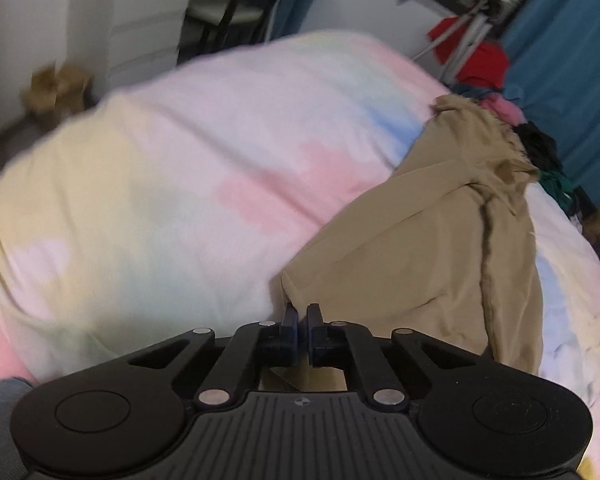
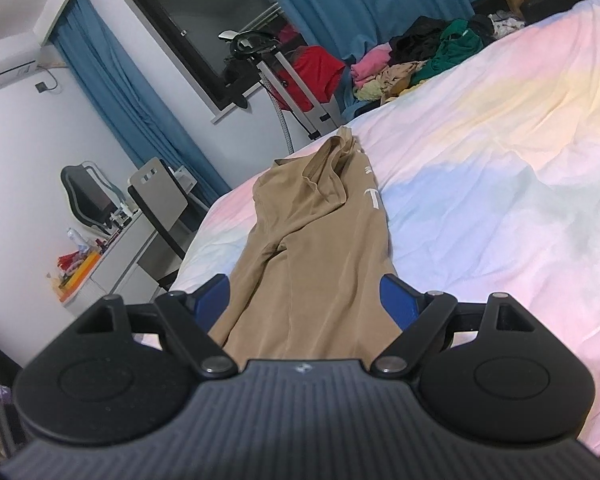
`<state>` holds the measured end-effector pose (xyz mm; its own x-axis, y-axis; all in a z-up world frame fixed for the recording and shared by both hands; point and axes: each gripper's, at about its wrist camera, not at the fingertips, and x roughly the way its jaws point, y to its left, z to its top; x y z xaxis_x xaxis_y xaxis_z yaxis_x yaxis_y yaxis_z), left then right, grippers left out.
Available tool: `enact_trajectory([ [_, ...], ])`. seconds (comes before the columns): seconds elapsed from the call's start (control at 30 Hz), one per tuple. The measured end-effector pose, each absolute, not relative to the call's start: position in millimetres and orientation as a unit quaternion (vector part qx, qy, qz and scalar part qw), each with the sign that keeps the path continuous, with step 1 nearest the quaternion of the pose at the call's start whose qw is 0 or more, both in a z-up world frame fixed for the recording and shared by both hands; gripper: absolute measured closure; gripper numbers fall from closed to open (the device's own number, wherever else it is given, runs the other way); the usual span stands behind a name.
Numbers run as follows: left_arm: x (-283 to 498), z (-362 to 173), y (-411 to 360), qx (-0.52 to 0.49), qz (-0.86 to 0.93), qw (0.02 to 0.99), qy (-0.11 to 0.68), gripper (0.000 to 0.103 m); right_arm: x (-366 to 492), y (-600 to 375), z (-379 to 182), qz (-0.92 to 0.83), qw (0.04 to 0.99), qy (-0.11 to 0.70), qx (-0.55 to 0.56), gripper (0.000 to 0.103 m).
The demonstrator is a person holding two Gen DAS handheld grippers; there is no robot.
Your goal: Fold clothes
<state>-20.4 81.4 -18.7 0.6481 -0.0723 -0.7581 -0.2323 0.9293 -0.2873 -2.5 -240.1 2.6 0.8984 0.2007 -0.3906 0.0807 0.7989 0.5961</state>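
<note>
left tongs (image 1: pixel 302 314) pinch tan garment (image 1: pixel 420 264) corner | right tongs (image 2: pixel 306 294) spread wide, straddling it | right view only: clothes pile (image 2: pixel 420 56) | left view blurred

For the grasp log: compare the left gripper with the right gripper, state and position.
The left gripper has its jaws nearly shut, pinching a corner of the tan garment; the right gripper has its jaws wide open, straddling the tan garment without clamping it. The left sits at the cloth's edge, the right over its middle. Both have blue fingers above the pastel bedspread.
</note>
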Motion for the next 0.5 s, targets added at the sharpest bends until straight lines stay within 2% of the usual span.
enact_trajectory([
  [0.13, -36, 0, 56, -0.102, -0.005, 0.920, 0.379, 0.100, -1, -241, 0, 0.032, 0.919, 0.229, 0.320, 0.019],
  [0.33, -70, 17, -22, 0.116, -0.157, 0.925, 0.325, 0.100, -1, -239, -3, 0.031, 0.917, 0.234, 0.322, 0.019],
  [0.4, -79, 12, -46, 0.173, -0.201, 0.907, 0.327, 0.100, 0, -240, -3, 0.030, 0.916, 0.235, 0.322, 0.019],
  [0.5, -78, 0, -63, 0.200, -0.238, 0.879, 0.362, 0.094, 0, -241, -4, 0.028, 0.915, 0.238, 0.324, 0.019],
])
